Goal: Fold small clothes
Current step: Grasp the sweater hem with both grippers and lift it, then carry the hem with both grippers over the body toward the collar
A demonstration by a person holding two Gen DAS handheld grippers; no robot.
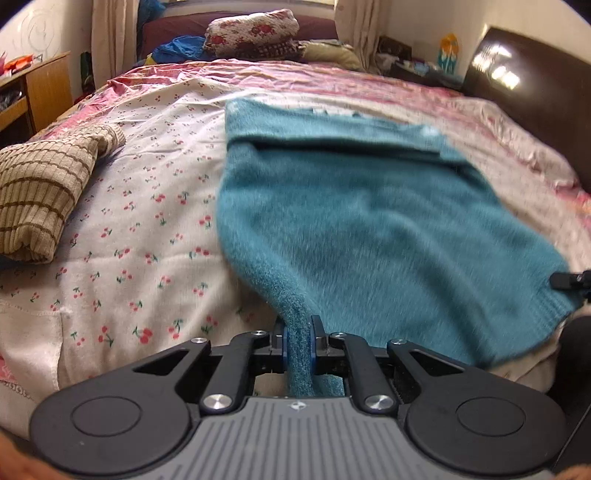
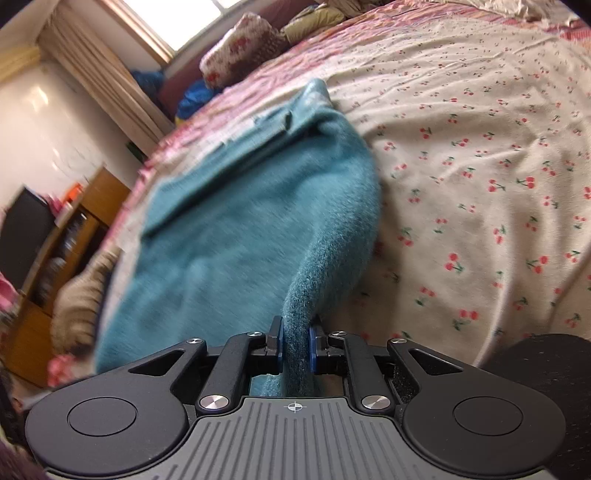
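Left gripper [image 1: 298,341] is pinching one corner of a teal fuzzy sweater [image 1: 354,221] at the bottom centre of its frame, while the right gripper [image 2: 295,345] is clamping another corner. Beyond them, the sweater is draping across a cherry-print bedsheet [image 1: 147,192]. At the left edge, a folded tan striped garment [image 1: 40,199] is lying on the bed; pillows [image 1: 251,31] are sitting at the top.

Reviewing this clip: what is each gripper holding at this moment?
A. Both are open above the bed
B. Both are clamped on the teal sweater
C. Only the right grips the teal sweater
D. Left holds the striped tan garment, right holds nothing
B. The left gripper and the right gripper each have a bunched fold of the teal sweater pinched between their pads, while the striped tan garment lies untouched on the bed.
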